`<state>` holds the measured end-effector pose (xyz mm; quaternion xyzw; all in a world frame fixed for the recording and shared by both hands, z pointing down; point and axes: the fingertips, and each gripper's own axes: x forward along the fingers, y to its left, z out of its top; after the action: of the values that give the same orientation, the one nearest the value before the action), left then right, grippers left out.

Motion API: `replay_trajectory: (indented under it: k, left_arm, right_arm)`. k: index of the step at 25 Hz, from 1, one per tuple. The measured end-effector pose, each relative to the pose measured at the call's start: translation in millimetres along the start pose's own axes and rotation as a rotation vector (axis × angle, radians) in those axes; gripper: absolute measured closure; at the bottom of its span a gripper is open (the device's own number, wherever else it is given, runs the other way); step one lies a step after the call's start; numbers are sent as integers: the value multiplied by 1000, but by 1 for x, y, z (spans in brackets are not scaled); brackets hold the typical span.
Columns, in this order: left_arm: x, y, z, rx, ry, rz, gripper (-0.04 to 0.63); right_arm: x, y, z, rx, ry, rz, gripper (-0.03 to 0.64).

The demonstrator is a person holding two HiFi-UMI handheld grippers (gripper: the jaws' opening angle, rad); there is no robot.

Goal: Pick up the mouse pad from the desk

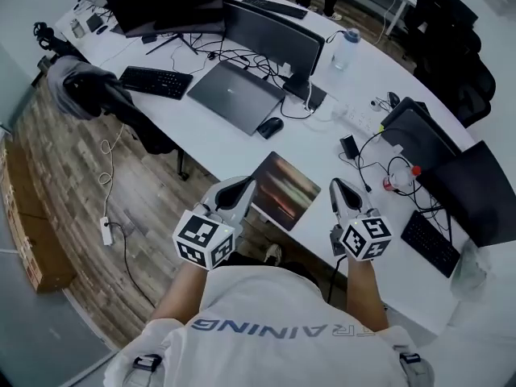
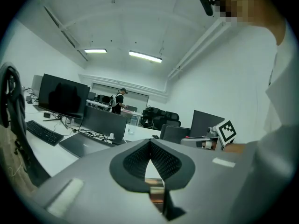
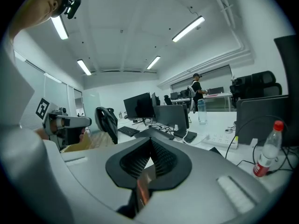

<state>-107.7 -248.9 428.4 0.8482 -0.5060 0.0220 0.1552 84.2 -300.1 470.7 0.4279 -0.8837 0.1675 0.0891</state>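
Observation:
The mouse pad (image 1: 284,189) is a dark rectangle with a coppery sheen, held tilted over the near edge of the white desk (image 1: 218,147). My left gripper (image 1: 244,186) is shut on its left edge. My right gripper (image 1: 335,186) is shut on its right corner. In the left gripper view the jaws of the left gripper (image 2: 150,143) meet with a strip of the mouse pad (image 2: 157,193) pinched low between them. In the right gripper view the right gripper (image 3: 150,144) likewise pinches an orange-brown edge of the mouse pad (image 3: 144,188). The other gripper's marker cube shows at the side of each gripper view.
On the desk lie a closed laptop (image 1: 235,95), a black mouse (image 1: 270,127), a keyboard (image 1: 157,81), monitors (image 1: 270,32), a water bottle (image 1: 347,48), a power strip (image 1: 363,120), cables and a red-capped bottle (image 1: 400,180). A chair with a jacket (image 1: 95,89) stands left.

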Motion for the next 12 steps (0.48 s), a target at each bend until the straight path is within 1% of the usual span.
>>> replay_trajectory:
  k: [4,9,12]
  left_arm:
    - [19,22,-1,-2,26,-84,595]
    - [29,52,0,28,84,-226,595]
    - [32,73,0,38,110,-269,595]
  right_arm:
    - [3,-1,1,3,1,-107,603]
    - [11,19,-10,65,14,-255,603]
    - [23,30,-11,64,29,-311,603]
